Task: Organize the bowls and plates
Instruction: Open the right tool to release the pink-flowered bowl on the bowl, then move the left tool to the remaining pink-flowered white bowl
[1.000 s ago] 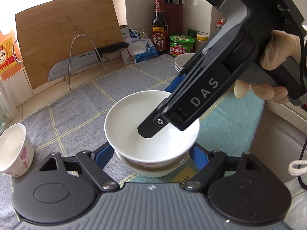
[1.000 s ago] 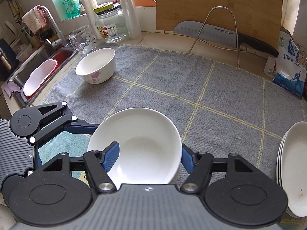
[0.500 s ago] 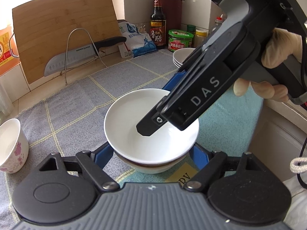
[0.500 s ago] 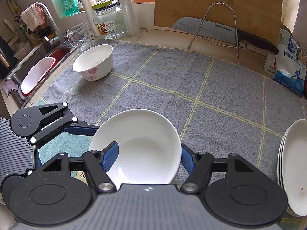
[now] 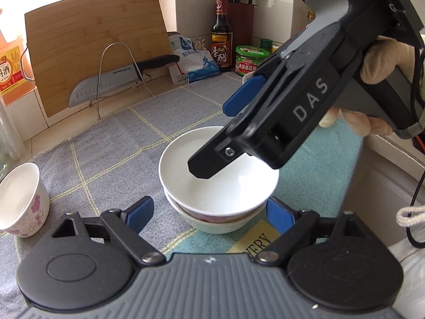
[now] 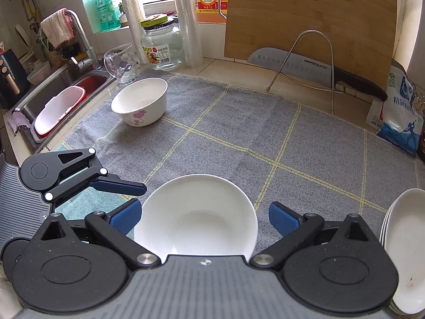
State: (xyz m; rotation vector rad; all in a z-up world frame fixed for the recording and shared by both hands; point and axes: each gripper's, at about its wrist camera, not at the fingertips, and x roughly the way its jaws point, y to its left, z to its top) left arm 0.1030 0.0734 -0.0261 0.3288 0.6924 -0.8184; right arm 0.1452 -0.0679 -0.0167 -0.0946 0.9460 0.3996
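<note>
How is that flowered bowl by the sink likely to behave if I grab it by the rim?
The flowered bowl looks like glazed ceramic, so probably rigid, slick under the fingers and breakable if dropped. It has tall walls on a narrower foot, so a sideways push near the rim may tip it. It stands on the grey mat, which probably resists sliding.

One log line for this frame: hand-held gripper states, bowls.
left hand-held gripper: open, flanking stacked bowls | right hand-held gripper: open above top bowl | floral bowl: apart, near sink | plate stack: right edge
</note>
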